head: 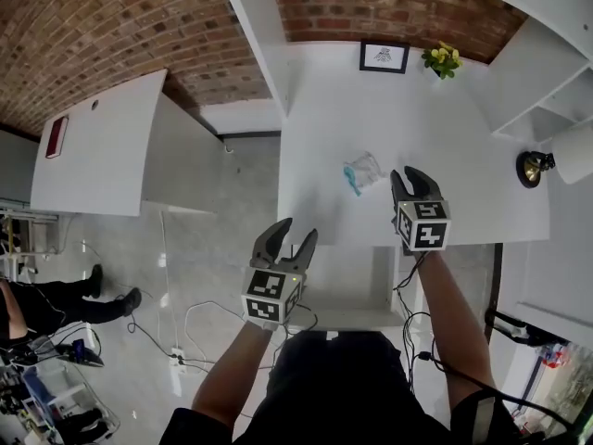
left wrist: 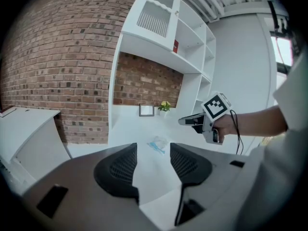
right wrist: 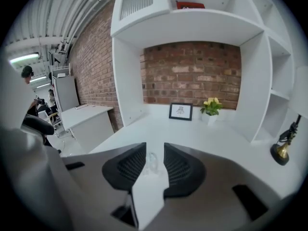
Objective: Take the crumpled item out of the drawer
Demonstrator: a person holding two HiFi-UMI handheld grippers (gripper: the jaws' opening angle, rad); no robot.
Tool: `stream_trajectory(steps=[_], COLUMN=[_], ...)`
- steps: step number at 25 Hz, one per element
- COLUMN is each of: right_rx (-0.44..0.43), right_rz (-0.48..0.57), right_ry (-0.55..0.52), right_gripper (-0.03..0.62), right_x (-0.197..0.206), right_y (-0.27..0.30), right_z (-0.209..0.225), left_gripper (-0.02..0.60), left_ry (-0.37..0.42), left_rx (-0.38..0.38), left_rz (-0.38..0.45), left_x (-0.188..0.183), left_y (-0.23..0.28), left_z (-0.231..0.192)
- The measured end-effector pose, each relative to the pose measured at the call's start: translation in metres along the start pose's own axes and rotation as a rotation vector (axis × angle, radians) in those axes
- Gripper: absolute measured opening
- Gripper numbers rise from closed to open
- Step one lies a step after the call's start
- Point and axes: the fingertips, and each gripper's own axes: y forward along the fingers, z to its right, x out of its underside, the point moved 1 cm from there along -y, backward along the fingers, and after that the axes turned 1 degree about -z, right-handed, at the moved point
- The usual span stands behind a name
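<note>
Head view.
A: Crumpled item (head: pixel 362 171)?
B: Clear, with a blue bit. It lies on the desk (head: pixel 463 184) top, mid-desk, nearer the desk's front edge than its back. Not gripped.
A: Grippers?
B: Right gripper (head: pixel 409 180) is over the desk's front edge, tips just beside the item, jaws parted. Left gripper (head: pixel 297 232) is at the desk's front corner, jaws parted, empty.

Left gripper view.
A: Jaws?
B: Spread, nothing between the pads. Bare desk top shows in the gap, the item (left wrist: pixel 157 145) farther in on the desk. The right gripper (left wrist: pixel 185 121) hangs above the desk, held in a hand (left wrist: pixel 226 126).

Right gripper view.
A: Holding anything?
B: No. Jaws released, pads clear of the item (right wrist: pixel 150 160), which lies on the desk in line with the gap. A framed picture (right wrist: pixel 180 111) and a yellow-flowered plant (right wrist: pixel 211 107) stand at the desk's back.
</note>
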Motion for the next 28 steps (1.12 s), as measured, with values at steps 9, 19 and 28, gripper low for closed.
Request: stream_trajectory(steps=[9,19,28], right_rx=[0.14,0.229,0.207], right_rz=[0.228,0.421,0.532], right_ry=[-0.025,-0.007,-0.024], right_gripper=[0.077,0.066,0.053], right_x=[-0.064,-0.102,-0.115], right_y=[-0.11,-0.21,-0.264], right_z=[-0.007,-0.048,-0.102], left_gripper=[0.212,0.212,0.212], left_ry=[0.075,0.12,0.111], left_rx=[0.008,0.071,0.068], left_rz=[0.141,0.281,0.381], left_x=[-0.06,-0.103,-0.125], left_y=[-0.035,-0.086,-0.141], left_z=[-0.003,0.017,0.009])
